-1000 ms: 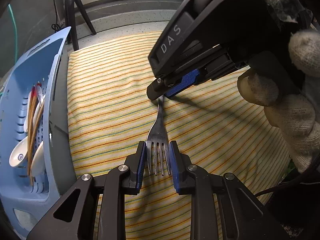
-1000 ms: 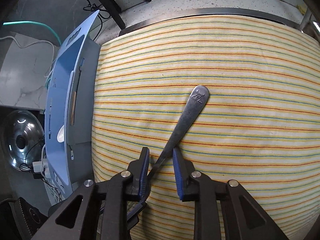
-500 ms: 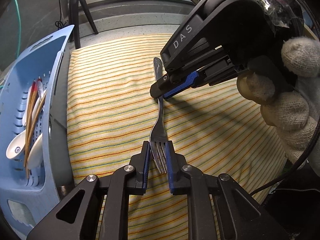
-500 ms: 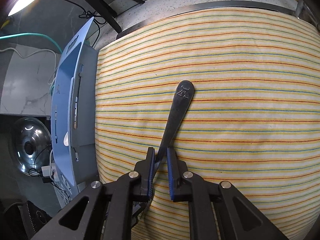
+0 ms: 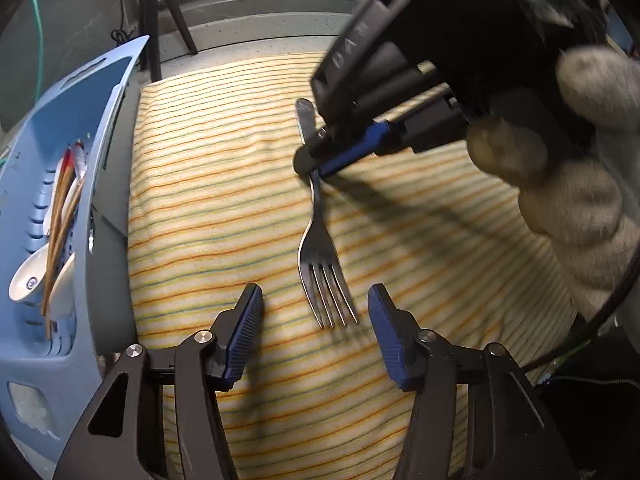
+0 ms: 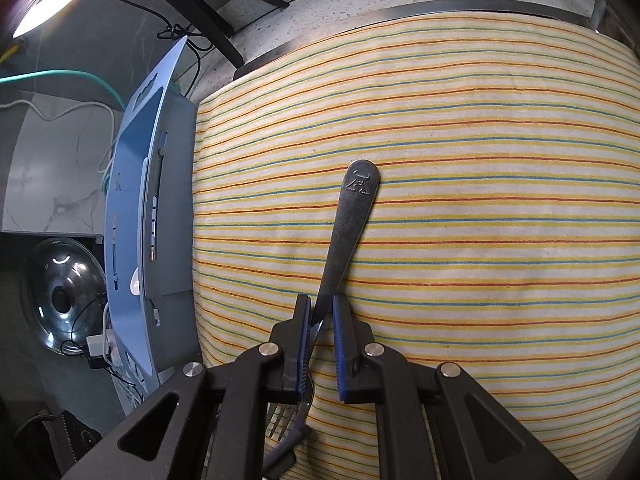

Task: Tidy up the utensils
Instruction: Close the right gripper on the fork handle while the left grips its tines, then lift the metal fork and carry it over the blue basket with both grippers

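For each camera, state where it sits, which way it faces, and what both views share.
Left wrist: on the left gripper, looking past its open fingers at the fork tines, the right gripper, gloved hand and bin.
Right wrist: on the right gripper, looking along the fork handle it pinches.
Shared: fork, cloth, bin.

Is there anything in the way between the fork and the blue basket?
Nothing visible blocks it. The right gripper holds the fork by its handle, and only bare striped cloth lies between it and the blue basket to the left.
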`<state>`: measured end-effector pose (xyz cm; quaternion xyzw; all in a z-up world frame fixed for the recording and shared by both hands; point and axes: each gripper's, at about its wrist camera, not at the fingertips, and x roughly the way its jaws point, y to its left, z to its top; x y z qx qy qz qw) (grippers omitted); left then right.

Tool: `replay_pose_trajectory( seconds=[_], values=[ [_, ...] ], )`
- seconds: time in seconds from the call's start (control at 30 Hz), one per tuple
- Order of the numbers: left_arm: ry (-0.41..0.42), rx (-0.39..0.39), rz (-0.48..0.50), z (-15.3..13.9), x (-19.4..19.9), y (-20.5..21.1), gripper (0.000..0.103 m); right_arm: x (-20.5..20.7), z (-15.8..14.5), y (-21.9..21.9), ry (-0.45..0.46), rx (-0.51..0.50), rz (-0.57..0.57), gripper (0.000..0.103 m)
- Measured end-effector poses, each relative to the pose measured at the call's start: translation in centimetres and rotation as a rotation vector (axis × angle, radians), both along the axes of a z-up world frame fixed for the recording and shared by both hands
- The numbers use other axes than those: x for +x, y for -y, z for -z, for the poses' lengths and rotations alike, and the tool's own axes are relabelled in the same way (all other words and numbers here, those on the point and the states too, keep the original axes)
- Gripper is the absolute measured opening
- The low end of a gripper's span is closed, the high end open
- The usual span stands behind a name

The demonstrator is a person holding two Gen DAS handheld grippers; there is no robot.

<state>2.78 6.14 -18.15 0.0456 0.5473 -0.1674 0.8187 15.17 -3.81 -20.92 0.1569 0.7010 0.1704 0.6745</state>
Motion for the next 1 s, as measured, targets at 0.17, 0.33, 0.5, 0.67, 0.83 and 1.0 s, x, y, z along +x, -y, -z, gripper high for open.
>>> replay_pose_trajectory(
  seconds=[0.17, 0.33, 0.5, 0.67, 0.83, 1.0],
  values=[
    [0.055, 0.043, 0.021, 0.0, -0.9, 0.7, 0.039, 0.0, 0.0, 0.0, 0.001, -0.002, 0.000, 0.009],
    [0.064, 0.028, 0.021, -0.2, -1.1, 0.6, 0.022, 0.0, -0.1, 0.1, -0.003, 0.000, 0.003, 0.009],
    [0.069, 0.000, 0.007, -1.0, -1.1, 0.1, 0.022, 0.1, -0.5, 0.4, -0.003, 0.010, 0.007, 0.009],
    [0.098, -0.010, -0.012, -2.1, -1.3, -0.4, 0.022, 0.3, -1.8, -0.3, 0.027, 0.020, -0.010, 0.009],
    [0.134, -0.029, -0.048, -3.7, -1.4, -1.6, 0.022, 0.8, -3.6, -1.7, 0.058, 0.038, -0.033, 0.009],
    [0.171, -0.026, -0.082, -5.2, -1.3, -3.5, 0.022, 1.6, -5.9, -4.4, 0.106, 0.049, -0.079, 0.008]
  ],
)
